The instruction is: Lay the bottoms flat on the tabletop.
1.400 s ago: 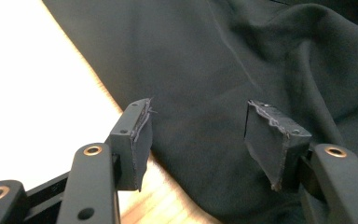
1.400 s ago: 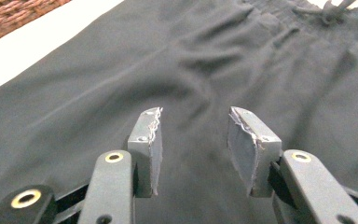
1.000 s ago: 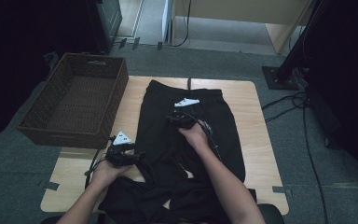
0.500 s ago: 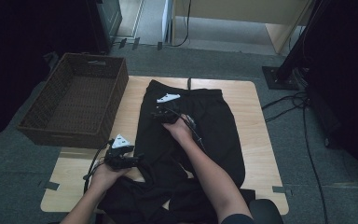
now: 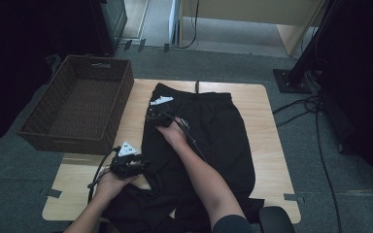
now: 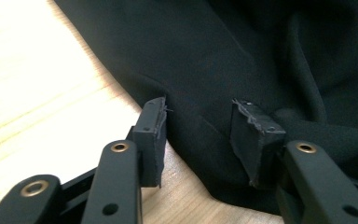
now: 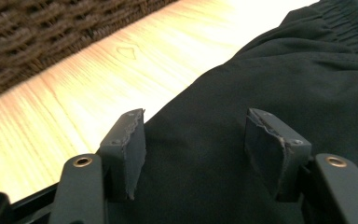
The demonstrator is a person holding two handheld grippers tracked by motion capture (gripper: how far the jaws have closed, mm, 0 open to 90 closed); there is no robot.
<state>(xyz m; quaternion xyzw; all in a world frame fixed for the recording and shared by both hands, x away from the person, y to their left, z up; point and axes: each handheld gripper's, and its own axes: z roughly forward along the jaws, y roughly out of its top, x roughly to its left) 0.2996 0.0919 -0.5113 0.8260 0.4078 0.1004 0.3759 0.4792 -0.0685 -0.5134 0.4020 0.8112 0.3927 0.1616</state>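
Observation:
Black trousers (image 5: 213,131) lie flat on the wooden table (image 5: 267,111), waistband at the far end. My left gripper (image 5: 138,166) rests at the garment's near left edge. In the left gripper view its jaws (image 6: 200,107) have just been closing; the cloth edge (image 6: 242,51) lies between the pads, which stand apart and do not pinch it. My right gripper (image 5: 151,114) sits at the trousers' far left edge. Its jaws (image 7: 196,116) have just been opening and stand apart over flat black cloth (image 7: 279,93), holding nothing.
A dark wicker basket (image 5: 77,104) stands left of the table, its wall close in the right gripper view (image 7: 37,32). Bare wood (image 6: 37,84) runs between basket and trousers. Cables and a stand base (image 5: 291,80) lie on the floor at right.
My right gripper has slid left across the trousers to their far left edge and its jaws have widened. The left hand has stayed put.

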